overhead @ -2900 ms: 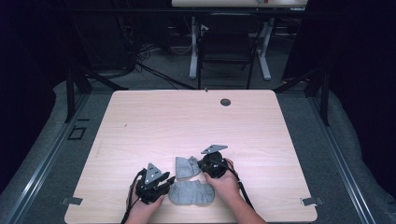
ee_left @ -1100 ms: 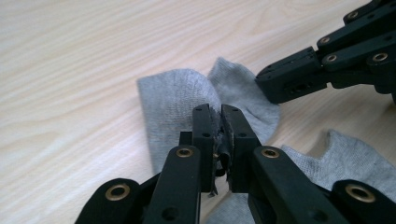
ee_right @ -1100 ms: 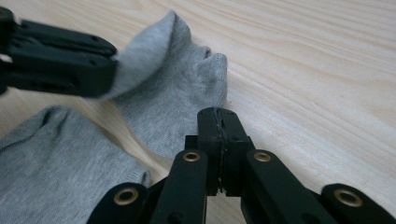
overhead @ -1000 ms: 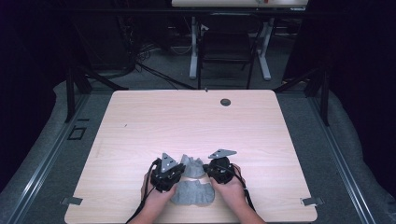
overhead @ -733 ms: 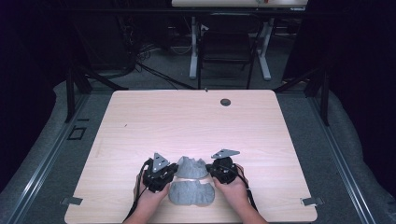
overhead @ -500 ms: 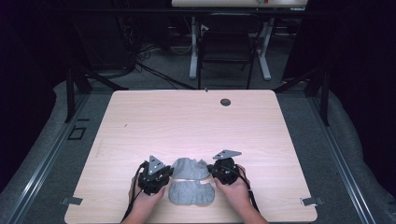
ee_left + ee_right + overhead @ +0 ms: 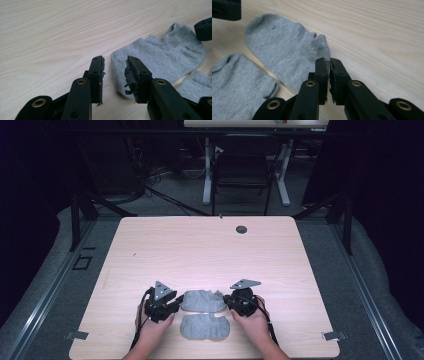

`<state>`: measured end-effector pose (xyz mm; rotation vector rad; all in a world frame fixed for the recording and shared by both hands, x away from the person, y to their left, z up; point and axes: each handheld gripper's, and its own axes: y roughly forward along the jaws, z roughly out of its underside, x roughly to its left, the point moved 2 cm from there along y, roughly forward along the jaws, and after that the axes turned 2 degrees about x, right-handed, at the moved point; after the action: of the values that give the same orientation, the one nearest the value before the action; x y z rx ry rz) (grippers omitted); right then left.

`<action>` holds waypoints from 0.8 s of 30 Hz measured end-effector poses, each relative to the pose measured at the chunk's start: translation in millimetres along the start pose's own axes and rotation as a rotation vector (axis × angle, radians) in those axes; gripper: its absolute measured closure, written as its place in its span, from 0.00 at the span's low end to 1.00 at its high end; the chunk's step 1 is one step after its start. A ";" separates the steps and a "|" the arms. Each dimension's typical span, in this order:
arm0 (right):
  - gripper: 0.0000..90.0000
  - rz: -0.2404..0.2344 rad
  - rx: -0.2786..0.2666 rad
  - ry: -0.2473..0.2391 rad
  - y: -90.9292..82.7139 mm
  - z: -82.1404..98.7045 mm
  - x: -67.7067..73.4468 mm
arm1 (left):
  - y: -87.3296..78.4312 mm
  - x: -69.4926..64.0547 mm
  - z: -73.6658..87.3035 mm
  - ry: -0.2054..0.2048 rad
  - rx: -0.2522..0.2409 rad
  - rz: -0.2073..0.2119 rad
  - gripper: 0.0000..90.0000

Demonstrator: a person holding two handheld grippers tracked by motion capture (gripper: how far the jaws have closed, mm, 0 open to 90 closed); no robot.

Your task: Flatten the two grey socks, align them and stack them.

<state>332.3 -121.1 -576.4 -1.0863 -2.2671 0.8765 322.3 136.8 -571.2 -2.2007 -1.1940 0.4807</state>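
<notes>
Two grey ankle socks lie flat near the table's front edge. The upper sock (image 7: pixel 202 300) (image 7: pixel 165 57) (image 7: pixel 284 47) stretches between my grippers; the lower sock (image 7: pixel 205 327) (image 7: pixel 197 85) (image 7: pixel 234 80) lies just in front of it. My left gripper (image 7: pixel 176 306) (image 7: pixel 115 61) is at the upper sock's left end. Its jaws have just been opening and stand apart, the sock's tip between them but not pressed. My right gripper (image 7: pixel 227 300) (image 7: pixel 329 62) sits at the sock's right end. Its jaws have just been opening to a narrow slit, with the sock's edge at their tips.
The light wooden table (image 7: pixel 200 255) stretches bare beyond the socks, with a dark round grommet (image 7: pixel 241 229) near its far edge. A chair (image 7: pixel 242 175) and desk legs stand on the dark floor behind it. Both hands rest near the front edge.
The two grippers have drawn apart, the left one sliding left, and the upper sock has gone from bunched between them to lying flat. The left jaws have opened off the sock.
</notes>
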 end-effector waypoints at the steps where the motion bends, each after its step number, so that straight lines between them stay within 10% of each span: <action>1: 0.92 0.001 0.000 -0.001 -0.3 -0.7 -0.3 | 2.5 -0.3 -0.7 0.005 0.002 0.002 0.74; 16: 0.83 0.015 -0.003 -0.040 12.8 -9.2 1.2 | 21.2 -2.6 -0.6 0.009 0.025 -0.018 0.75; 24: 0.94 0.012 0.004 -0.048 16.2 -9.8 2.1 | 23.8 -3.1 0.9 0.016 0.035 -0.023 0.79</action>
<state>345.7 -108.2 -581.1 -1.0886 -2.2994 0.9213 335.2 124.2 -587.1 -2.1545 -1.1925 0.4706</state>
